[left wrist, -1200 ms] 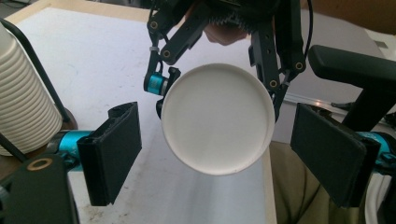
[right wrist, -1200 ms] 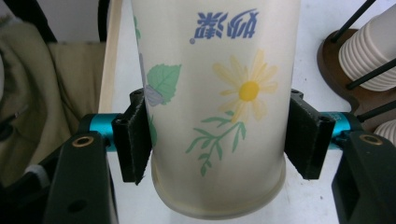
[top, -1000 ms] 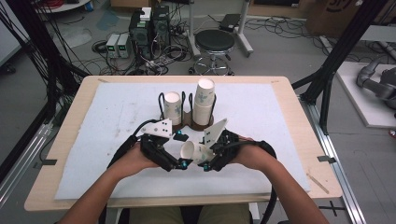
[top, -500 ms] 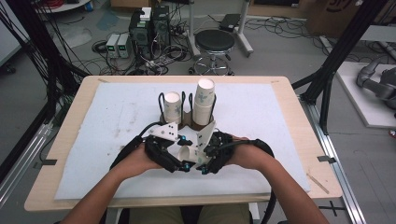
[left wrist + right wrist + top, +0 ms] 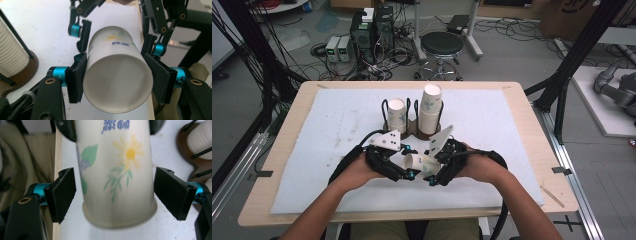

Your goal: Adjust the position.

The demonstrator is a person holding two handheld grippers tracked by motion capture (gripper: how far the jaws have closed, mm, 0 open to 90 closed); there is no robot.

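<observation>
Over white-padded counter (image 5: 337, 150), paper cup (image 5: 422, 162) held level near front edge: left hand-held gripper (image 5: 404, 172) just closed on rim end, right hand-held gripper (image 5: 434, 176) just opened, pads clear; handover apparently done, placement into cup rack (image 5: 414, 131) left.

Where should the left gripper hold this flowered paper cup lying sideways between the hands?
Near the open mouth, one finger on each side of the wall, as the left gripper grips the paper cup now. The wide rim is stiffest, and the right gripper stands open around its narrower end.
</observation>
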